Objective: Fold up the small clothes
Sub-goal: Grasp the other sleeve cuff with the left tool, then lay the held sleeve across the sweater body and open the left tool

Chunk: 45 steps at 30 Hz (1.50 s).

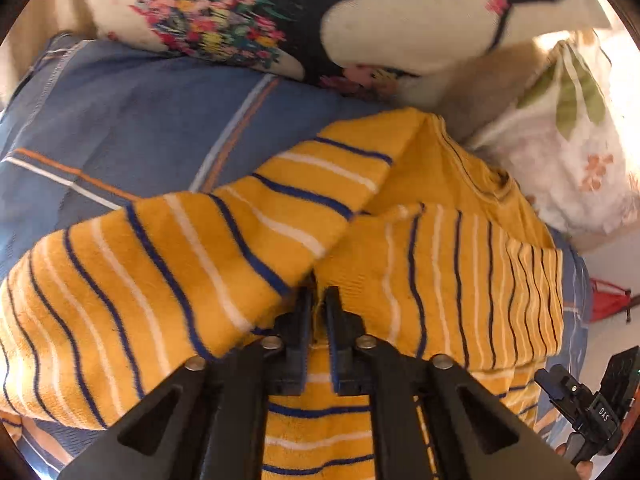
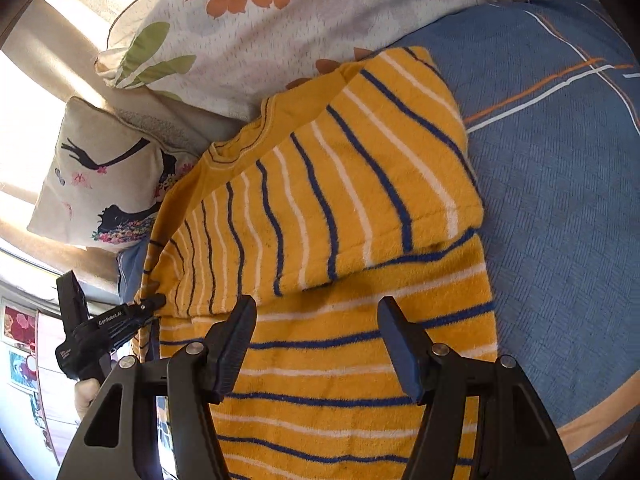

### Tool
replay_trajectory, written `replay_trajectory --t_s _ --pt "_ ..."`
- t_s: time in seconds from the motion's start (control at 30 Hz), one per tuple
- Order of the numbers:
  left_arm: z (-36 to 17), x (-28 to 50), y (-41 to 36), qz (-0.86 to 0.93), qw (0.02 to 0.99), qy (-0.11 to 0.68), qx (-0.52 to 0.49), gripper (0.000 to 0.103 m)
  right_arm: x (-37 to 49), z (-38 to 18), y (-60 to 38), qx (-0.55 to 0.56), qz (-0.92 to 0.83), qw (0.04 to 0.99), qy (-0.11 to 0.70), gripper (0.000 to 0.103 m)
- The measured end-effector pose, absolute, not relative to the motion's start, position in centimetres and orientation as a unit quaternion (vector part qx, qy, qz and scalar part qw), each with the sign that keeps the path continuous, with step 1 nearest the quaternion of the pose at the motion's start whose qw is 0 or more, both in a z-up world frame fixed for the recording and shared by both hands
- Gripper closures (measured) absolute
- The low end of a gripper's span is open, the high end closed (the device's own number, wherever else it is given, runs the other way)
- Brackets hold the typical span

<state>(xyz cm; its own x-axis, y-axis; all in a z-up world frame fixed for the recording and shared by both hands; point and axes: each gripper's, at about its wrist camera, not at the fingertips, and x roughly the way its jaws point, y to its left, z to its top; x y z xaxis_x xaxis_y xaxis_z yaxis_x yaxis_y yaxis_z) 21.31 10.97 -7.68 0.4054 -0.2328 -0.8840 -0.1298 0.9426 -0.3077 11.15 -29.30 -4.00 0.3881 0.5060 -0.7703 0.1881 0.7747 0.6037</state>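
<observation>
A yellow shirt (image 1: 200, 248) (image 2: 340, 208) with blue and white stripes lies on the blue bed sheet (image 1: 120, 120) (image 2: 560, 200), with a sleeve folded in over the body. My left gripper (image 1: 318, 300) is shut, and a thin fold of the shirt's edge shows between its pads. From the right wrist view the left gripper (image 2: 156, 302) meets the shirt's left edge. My right gripper (image 2: 317, 306) hangs open over the shirt's lower body, nothing between its fingers. In the left wrist view the right gripper (image 1: 560, 390) sits at the lower right, off the shirt's edge.
A cushion (image 1: 240, 20) (image 2: 100, 184) with a dark figure and flowers and a leaf-print pillow (image 1: 568, 152) (image 2: 260, 32) lie at the head of the bed, touching the shirt's collar end. A red object (image 1: 608, 300) stands beyond the bed's edge. A hand (image 2: 86, 396) holds the left gripper.
</observation>
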Motion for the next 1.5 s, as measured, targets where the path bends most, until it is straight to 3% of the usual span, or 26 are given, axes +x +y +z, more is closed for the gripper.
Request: replay_trajectory --t_s 0.2,0.27,0.3,0.47,0.53,0.67,0.7,0.73,0.8,1.0,1.07,1.13,1.17,1.2,1.23,1.27,1.3,1.33,1.5 --pt "-7.7 21.5 12.4 0.004 0.824 0.544 -0.159 0.103 14.0 -4.3 -30.8 0.346 0.078 0.776 0.521 0.038" --pt "-7.9 21.7 11.4 0.004 0.828 0.544 -0.135 0.103 15.1 -5.2 -31.3 0.361 0.075 0.767 0.526 0.082" --pt "-8.0 21.7 11.0 0.005 0.829 0.545 -0.125 0.103 15.5 -5.3 -31.3 0.358 0.077 0.765 0.530 0.095" --pt "-9.0 22.9 8.8 0.017 0.831 0.546 -0.102 0.102 14.8 -2.2 -32.0 0.332 0.071 0.807 0.482 0.093" --pt "-8.8 23.0 8.7 0.019 0.834 0.545 -0.091 0.102 14.9 -3.0 -31.9 0.288 0.035 0.806 0.515 0.066" --pt "-7.6 21.3 7.6 -0.006 0.837 0.543 -0.069 0.100 12.3 -2.4 -31.5 0.261 0.066 0.799 0.538 0.064" --pt "-7.0 20.1 7.7 -0.014 0.840 0.538 -0.070 0.093 11.0 -1.5 -31.1 0.237 0.076 0.803 0.541 0.059" --pt "-6.5 18.9 7.9 -0.020 0.842 0.534 -0.071 0.077 9.6 -1.0 -31.1 0.218 0.080 0.806 0.545 0.049" --pt "-5.9 15.9 8.5 -0.027 0.844 0.531 -0.076 0.054 6.6 -1.1 -31.3 0.195 0.082 0.798 0.565 0.044" --pt "-7.4 7.4 11.8 -0.010 0.809 0.576 -0.117 0.051 -1.3 -3.8 -32.0 0.213 0.102 0.736 0.635 0.044" --pt "-8.6 5.3 12.1 -0.011 0.794 0.591 -0.143 0.051 -3.1 -4.3 -31.3 0.209 0.118 0.729 0.641 0.049" --pt "-9.6 3.4 11.9 -0.020 0.785 0.598 -0.163 0.040 -3.6 -4.2 -30.4 0.185 0.117 0.737 0.640 0.052" --pt "-9.6 2.8 11.5 -0.017 0.790 0.591 -0.160 0.038 -3.6 -4.1 -30.0 0.179 0.118 0.738 0.639 0.058" --pt "-9.5 2.3 10.8 -0.017 0.793 0.589 -0.153 0.036 -3.5 -4.1 -29.7 0.180 0.122 0.733 0.645 0.077" --pt "-9.7 2.0 10.2 -0.024 0.791 0.593 -0.150 0.036 -3.5 -4.4 -29.3 0.178 0.131 0.725 0.653 0.094" --pt "-10.0 1.8 9.4 -0.024 0.790 0.596 -0.143 0.040 -3.7 -4.4 -28.6 0.162 0.137 0.725 0.656 0.094" --pt "-10.0 1.6 8.9 -0.013 0.792 0.598 -0.125 0.063 -3.9 -4.1 -28.1 0.142 0.138 0.731 0.653 0.096" --pt "-10.0 1.6 8.5 0.007 0.794 0.601 -0.093 0.093 -4.0 -3.8 -28.2 0.128 0.138 0.733 0.654 0.097" --pt "-9.5 0.4 11.3 0.049 0.793 0.594 -0.125 0.094 -4.8 -3.4 -32.0 0.073 0.062 0.742 0.663 0.098"
